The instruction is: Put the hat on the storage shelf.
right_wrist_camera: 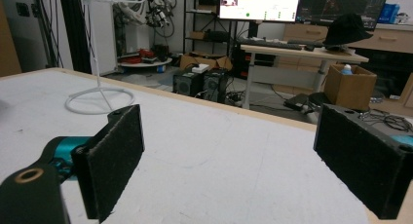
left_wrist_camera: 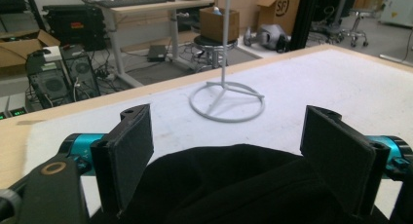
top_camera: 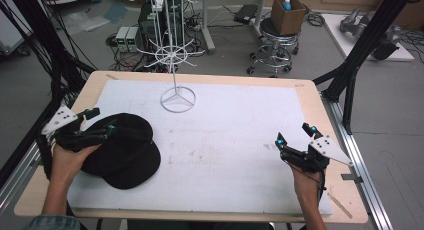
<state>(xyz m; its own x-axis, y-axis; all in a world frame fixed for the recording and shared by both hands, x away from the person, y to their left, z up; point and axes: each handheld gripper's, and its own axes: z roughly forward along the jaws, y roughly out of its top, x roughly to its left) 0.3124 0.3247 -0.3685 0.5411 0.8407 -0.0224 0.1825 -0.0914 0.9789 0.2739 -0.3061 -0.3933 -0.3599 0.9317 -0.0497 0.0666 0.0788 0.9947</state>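
1. A black cap lies on the left part of the white-covered worktop, its brim pointing toward the person's near edge and its crown toward the far side.
2. The left hand-held gripper sits right at the cap's crown. In the left gripper view its jaws stand wide apart with the black fabric rising between them, not yet pinched.
3. The right hand-held gripper hangs over bare worktop at the right, well apart from the cap. Its jaws are spread wide too, with nothing between them.
4. The left hand is plainly the nearer one. I'd judge the cap is its to take.
5. A white wire display rack stands at the far middle of the worktop on a ring base. It lies ahead and to the right of the cap, and its hooks look like the likely place for the cap.
6. Readable writing is scarce: a cardboard box behind the worktop shows "SF" in the left gripper view. The monitor text in the right gripper view is too small to read.
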